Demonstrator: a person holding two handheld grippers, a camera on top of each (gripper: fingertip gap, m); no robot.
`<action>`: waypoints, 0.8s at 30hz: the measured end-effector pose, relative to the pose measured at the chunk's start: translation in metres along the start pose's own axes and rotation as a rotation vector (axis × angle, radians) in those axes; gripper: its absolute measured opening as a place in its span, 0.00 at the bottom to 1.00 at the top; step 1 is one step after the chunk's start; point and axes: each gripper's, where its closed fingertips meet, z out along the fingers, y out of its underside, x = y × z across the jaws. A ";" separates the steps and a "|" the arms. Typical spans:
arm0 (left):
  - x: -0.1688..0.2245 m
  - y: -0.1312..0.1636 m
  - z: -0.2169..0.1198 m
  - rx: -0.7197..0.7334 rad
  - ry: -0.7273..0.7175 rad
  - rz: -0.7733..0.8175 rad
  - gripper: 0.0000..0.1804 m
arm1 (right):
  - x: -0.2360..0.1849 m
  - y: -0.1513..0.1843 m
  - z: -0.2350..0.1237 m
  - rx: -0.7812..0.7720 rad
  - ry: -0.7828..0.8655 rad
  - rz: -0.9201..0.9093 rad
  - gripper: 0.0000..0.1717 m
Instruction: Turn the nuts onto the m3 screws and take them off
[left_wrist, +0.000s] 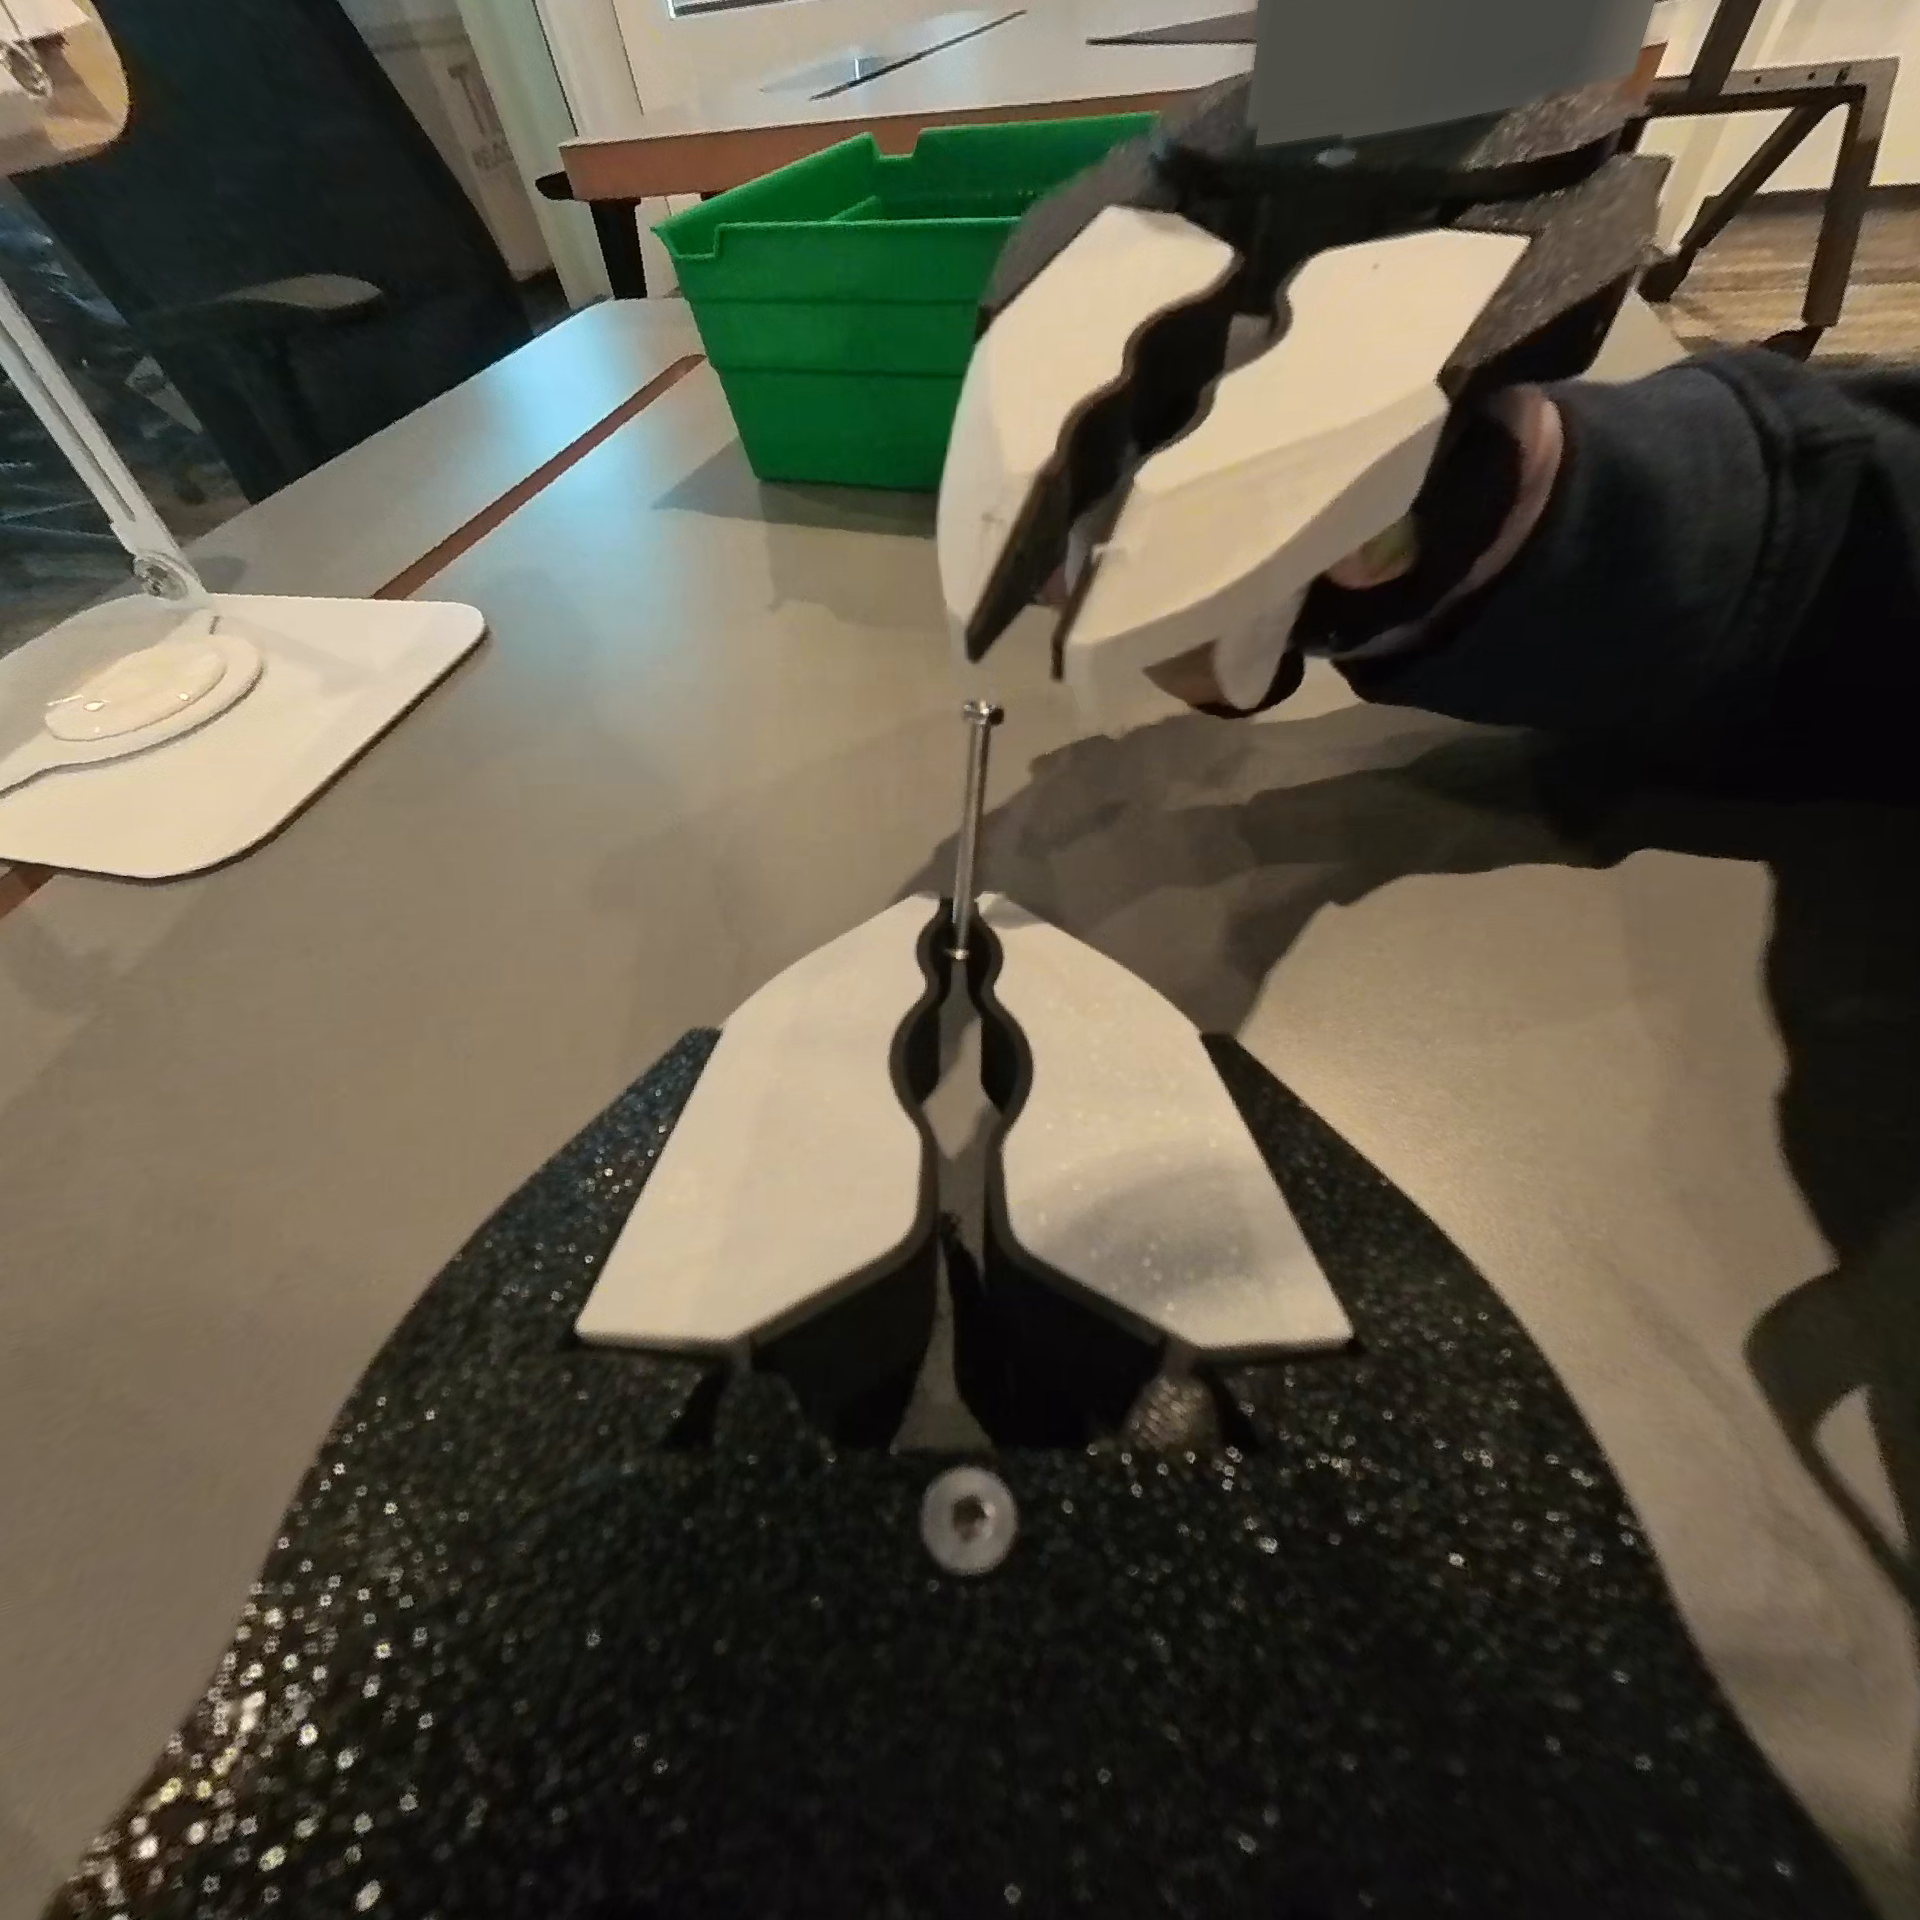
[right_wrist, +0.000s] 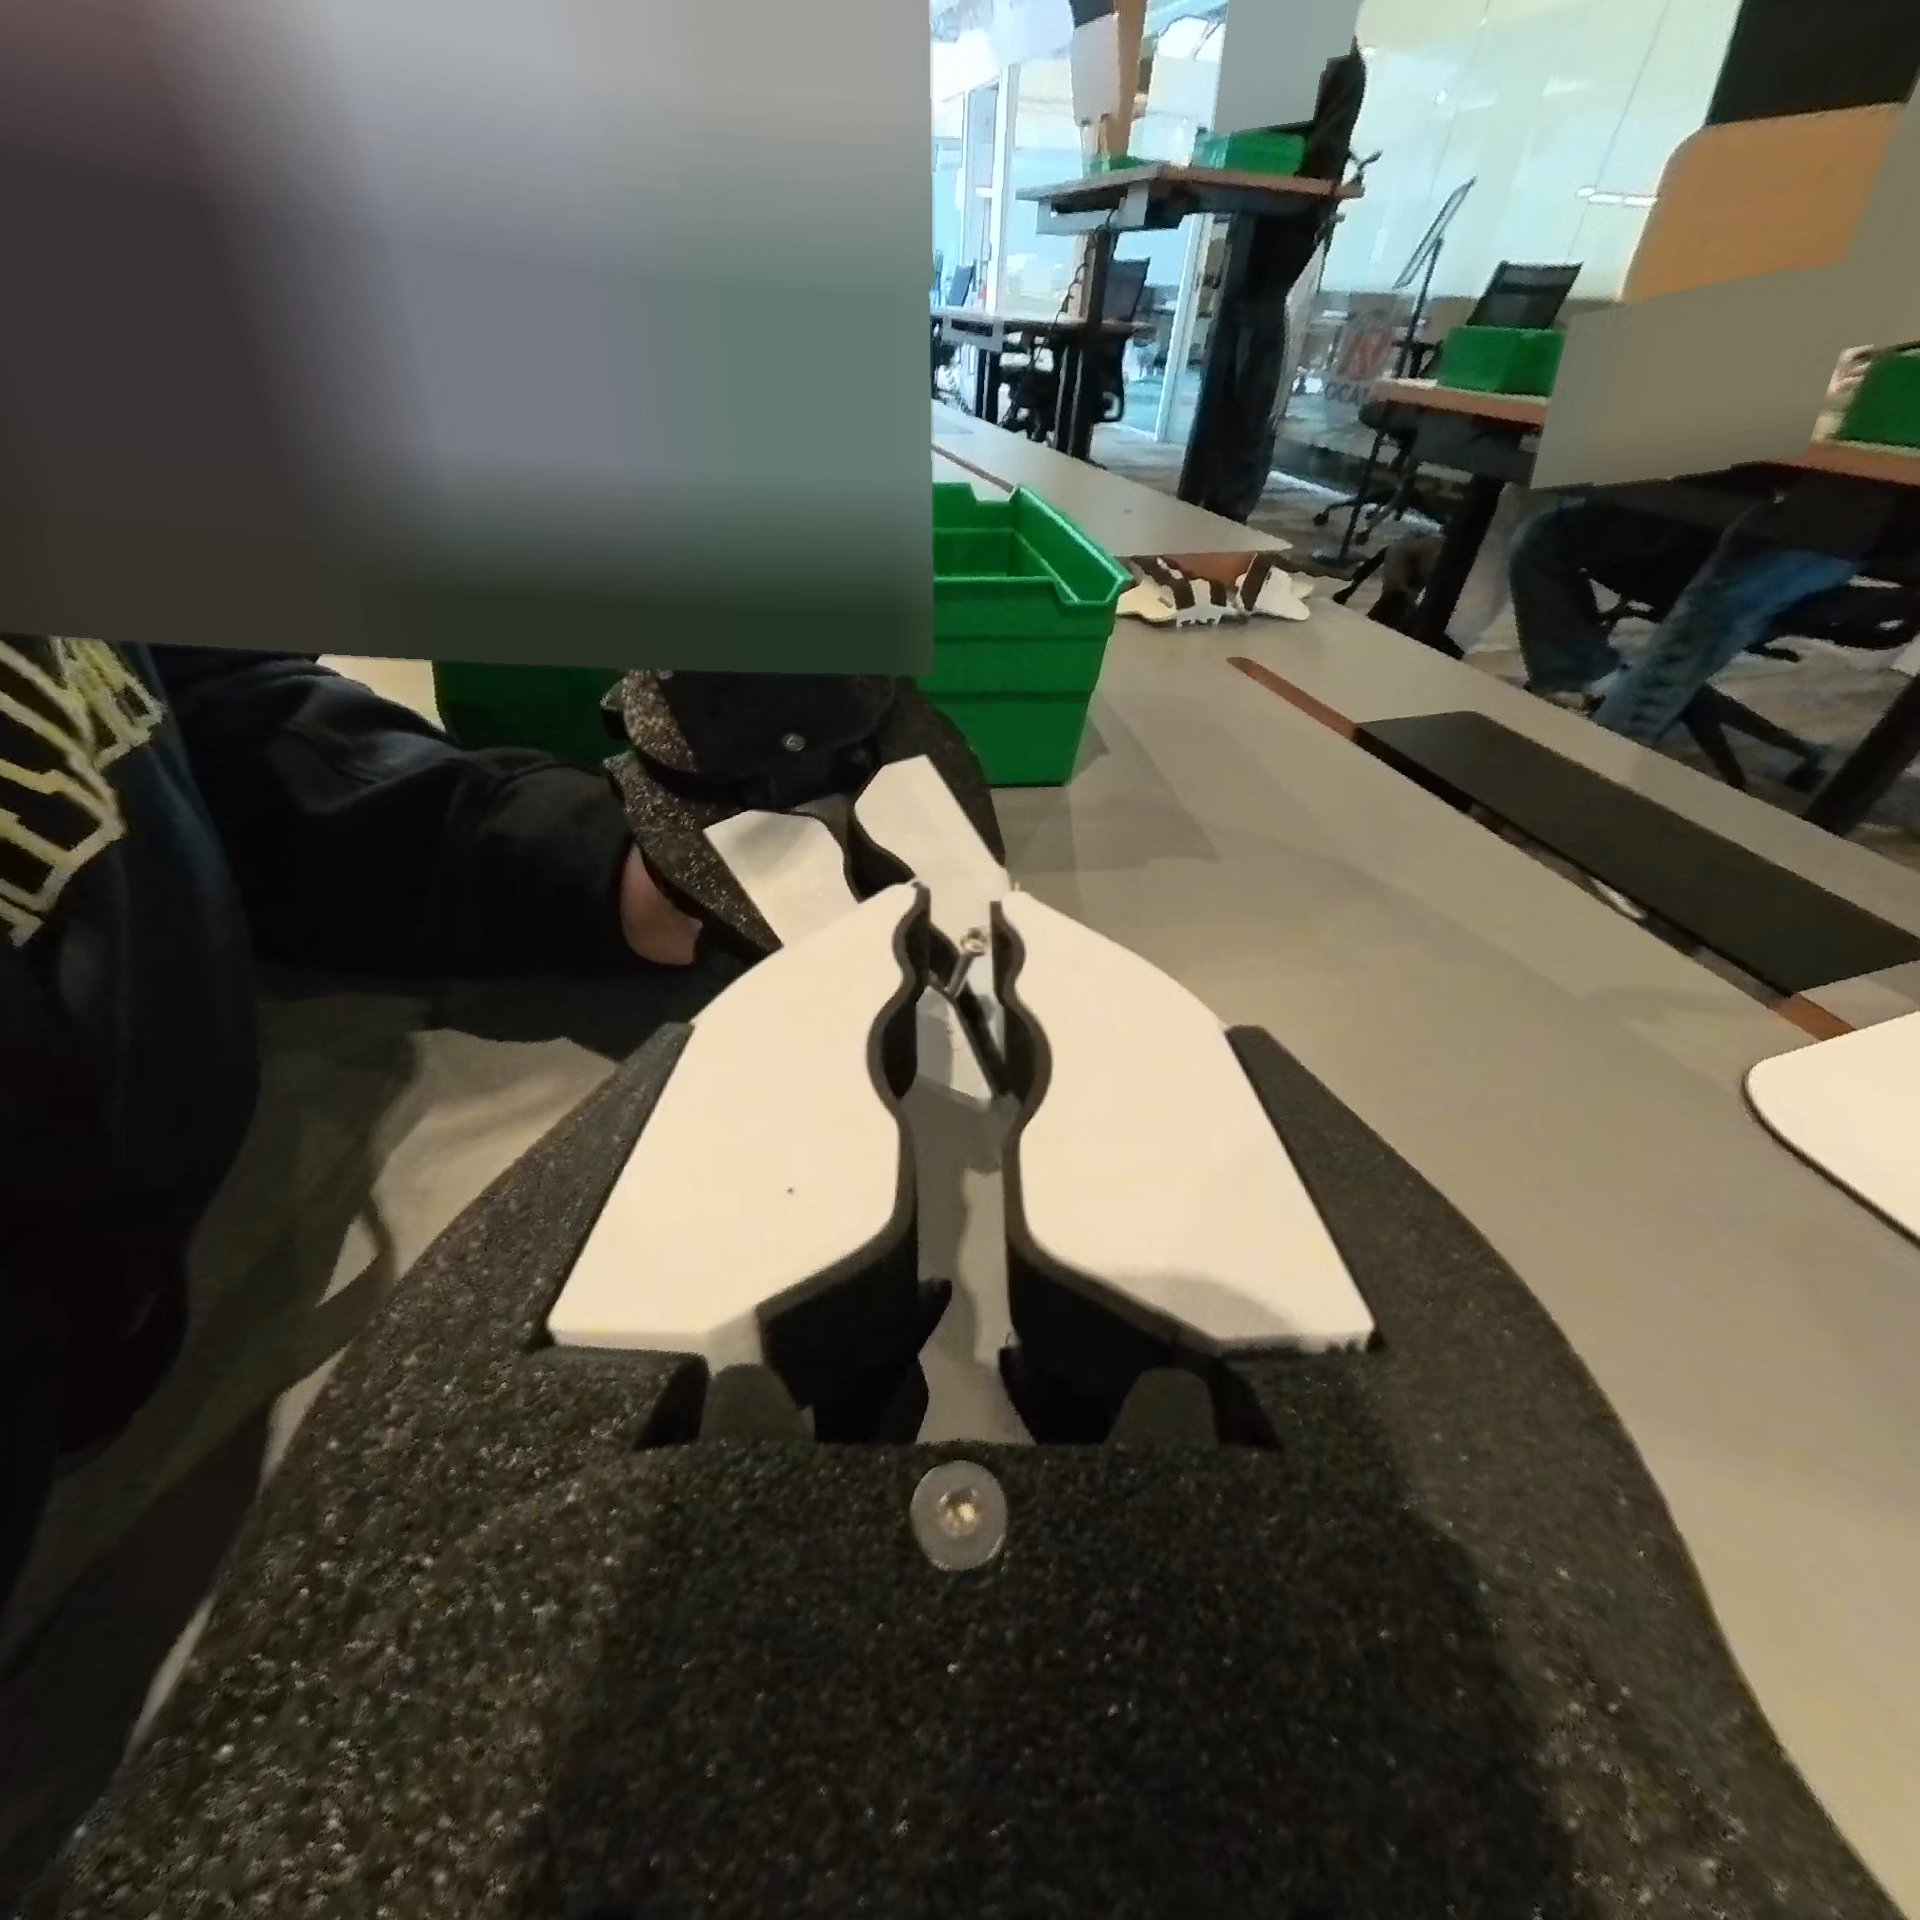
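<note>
My left gripper (left_wrist: 963, 914) is shut on a long thin silver screw (left_wrist: 974, 821), gripping its near end. The screw points forward and up from the fingertips, above the grey table (left_wrist: 416, 1039). A small silver piece (left_wrist: 982, 713) caps its far tip; I cannot tell whether it is the nut or the head. My right gripper (left_wrist: 1020, 649) hovers just past that tip with its fingers apart. In the right wrist view the screw's tip (right_wrist: 972, 941) lies between the right gripper's (right_wrist: 961, 902) open fingers, and neither pad touches it. The left gripper's fingers (right_wrist: 914, 821) show behind.
A green bin (left_wrist: 831, 343) stands at the back of the table and also shows in the right wrist view (right_wrist: 1023, 644). A white lamp base (left_wrist: 208, 707) sits at the left. A black mat (right_wrist: 1642, 862) and a white board (right_wrist: 1849, 1132) lie at the right. A dark sleeve (left_wrist: 1662, 540) holds the right gripper. One gripper's finger ends stand about 6 centimetres off the other's.
</note>
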 end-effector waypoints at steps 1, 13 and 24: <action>0.000 0.000 0.000 0.003 0.000 -0.004 0.01 | 0.002 -0.001 -0.001 0.020 0.012 0.005 0.07; 0.008 -0.008 -0.001 0.055 0.077 -0.054 0.01 | -0.008 -0.010 0.013 0.264 -0.122 0.212 0.25; 0.013 -0.008 -0.001 0.057 0.110 -0.057 0.01 | -0.013 -0.009 0.019 0.266 -0.139 0.199 0.24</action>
